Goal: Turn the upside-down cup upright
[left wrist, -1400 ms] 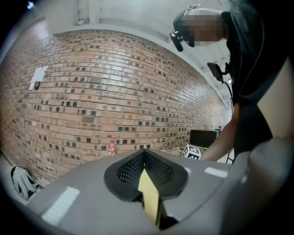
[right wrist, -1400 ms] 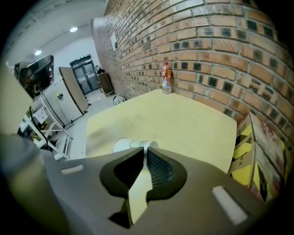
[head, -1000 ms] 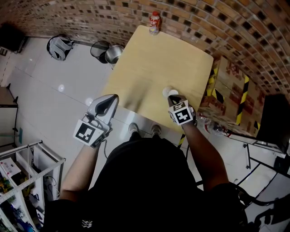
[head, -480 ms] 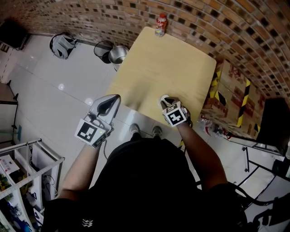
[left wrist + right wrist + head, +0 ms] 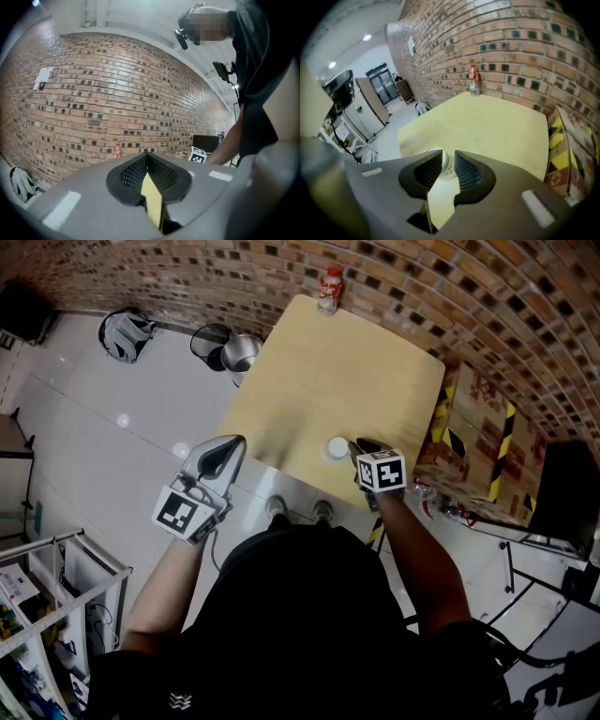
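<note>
The cup (image 5: 337, 447) stands on the tan table (image 5: 347, 371), close to the edge nearest the person. As far as I can tell its rim faces up. The right gripper (image 5: 358, 443) is angled down at the tabletop with the cup at about 9 o'clock of its tips. Looking along this gripper, its dark ribbed pads (image 5: 467, 172) are spread, and the jaws have just been opening. The cup sits right at the gap's far end, and neither pad presses on it. The marker cube (image 5: 382, 471) rides on top of the gripper, with the person's forearm (image 5: 412, 540) behind it.

The left gripper (image 5: 234, 442) is held off the table at about 9 o'clock of the table's near corner, over the pale tiled floor (image 5: 103, 437). Its jaws are pressed together with nothing between them, and it points roughly level at the brick wall (image 5: 93, 103).

A small bottle with a red cap (image 5: 329, 289) stands at the table's 12 o'clock edge by the wall. Two round bins (image 5: 225, 345) are on the floor at about 10 o'clock of the table. Cardboard boxes with black and yellow tape (image 5: 473, 423) stand at its 3 o'clock side.
</note>
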### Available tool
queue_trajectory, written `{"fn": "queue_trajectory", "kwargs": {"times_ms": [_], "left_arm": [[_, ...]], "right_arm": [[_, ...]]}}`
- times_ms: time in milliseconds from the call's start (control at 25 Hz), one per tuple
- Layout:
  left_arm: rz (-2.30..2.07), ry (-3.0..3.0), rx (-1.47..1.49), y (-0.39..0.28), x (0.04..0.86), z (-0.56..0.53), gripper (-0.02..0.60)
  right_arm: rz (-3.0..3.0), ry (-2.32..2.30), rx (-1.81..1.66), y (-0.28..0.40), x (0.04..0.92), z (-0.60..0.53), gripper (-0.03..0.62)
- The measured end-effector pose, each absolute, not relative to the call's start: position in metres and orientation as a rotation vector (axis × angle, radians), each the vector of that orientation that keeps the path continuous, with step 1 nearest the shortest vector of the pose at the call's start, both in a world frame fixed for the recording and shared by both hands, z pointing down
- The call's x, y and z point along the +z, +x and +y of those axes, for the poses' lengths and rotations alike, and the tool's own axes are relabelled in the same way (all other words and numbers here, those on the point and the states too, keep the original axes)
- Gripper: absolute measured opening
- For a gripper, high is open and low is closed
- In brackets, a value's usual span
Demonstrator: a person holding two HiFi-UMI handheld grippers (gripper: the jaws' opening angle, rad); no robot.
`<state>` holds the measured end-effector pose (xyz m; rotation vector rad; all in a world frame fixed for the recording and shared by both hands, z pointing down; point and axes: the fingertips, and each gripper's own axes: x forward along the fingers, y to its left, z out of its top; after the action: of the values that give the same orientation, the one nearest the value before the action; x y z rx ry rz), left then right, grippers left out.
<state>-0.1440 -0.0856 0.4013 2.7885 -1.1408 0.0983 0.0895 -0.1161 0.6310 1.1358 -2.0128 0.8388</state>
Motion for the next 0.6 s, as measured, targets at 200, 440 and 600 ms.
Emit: {"fn": "queue_trajectory", "kwargs": {"times_ms": [200,440,600], "left_arm": [[-1.139,2.8,0.109,-0.141,0.397,-0.087,0.0],[-1.153,2.79,0.137,-0.143,0.397,-0.085,0.0],[-1.156,2.788,0.154,-0.144,0.396,-0.082,0.0]], "right_arm": [[-2.012,1.145,0.987,0.087,0.642,-0.113,0.084],[-1.983,1.118,0.993,0.08,0.651,-0.113,0.074],[-1.98,1.128,1.027,0.081,0.655,-0.112,0.051]]}}
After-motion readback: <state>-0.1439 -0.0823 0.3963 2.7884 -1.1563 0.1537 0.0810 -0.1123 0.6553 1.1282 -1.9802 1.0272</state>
